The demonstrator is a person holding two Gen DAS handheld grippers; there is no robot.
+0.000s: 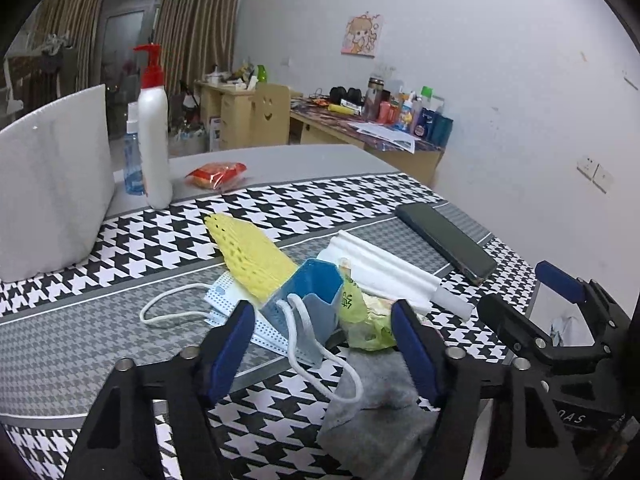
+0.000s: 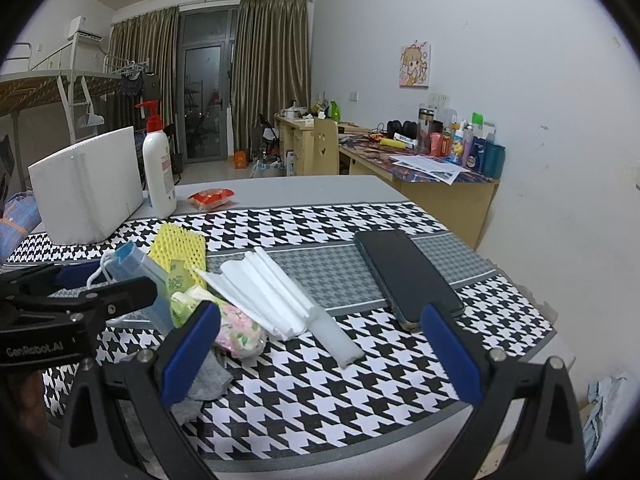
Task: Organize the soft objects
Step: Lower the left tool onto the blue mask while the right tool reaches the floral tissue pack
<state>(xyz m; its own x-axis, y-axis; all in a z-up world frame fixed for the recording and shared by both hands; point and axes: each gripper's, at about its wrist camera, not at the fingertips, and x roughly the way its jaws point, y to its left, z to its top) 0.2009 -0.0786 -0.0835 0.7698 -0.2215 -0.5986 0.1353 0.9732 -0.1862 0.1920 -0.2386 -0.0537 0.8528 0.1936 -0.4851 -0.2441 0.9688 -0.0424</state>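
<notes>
A heap of soft things lies on the houndstooth tablecloth (image 1: 120,236): a yellow foam net (image 1: 252,256), pale blue face masks (image 1: 226,300) with white ear loops, a folded blue mask (image 1: 320,292), a green plastic bag (image 1: 356,312), a grey cloth (image 1: 380,412) and a pleated white foam sheet (image 2: 272,292). My left gripper (image 1: 324,340) stands open over the heap; the blue mask, a loop and the bag lie between its fingers, with no pad clearly pressing. My right gripper (image 2: 320,344) is open around the foam sheet's near end, not touching it.
A dark phone (image 2: 404,276) lies right of the foam sheet. At the back left stand a white foam block (image 2: 88,192), a red-capped lotion bottle (image 2: 160,172) and a red snack packet (image 2: 210,198). The table's right edge (image 2: 520,356) is close to the right gripper.
</notes>
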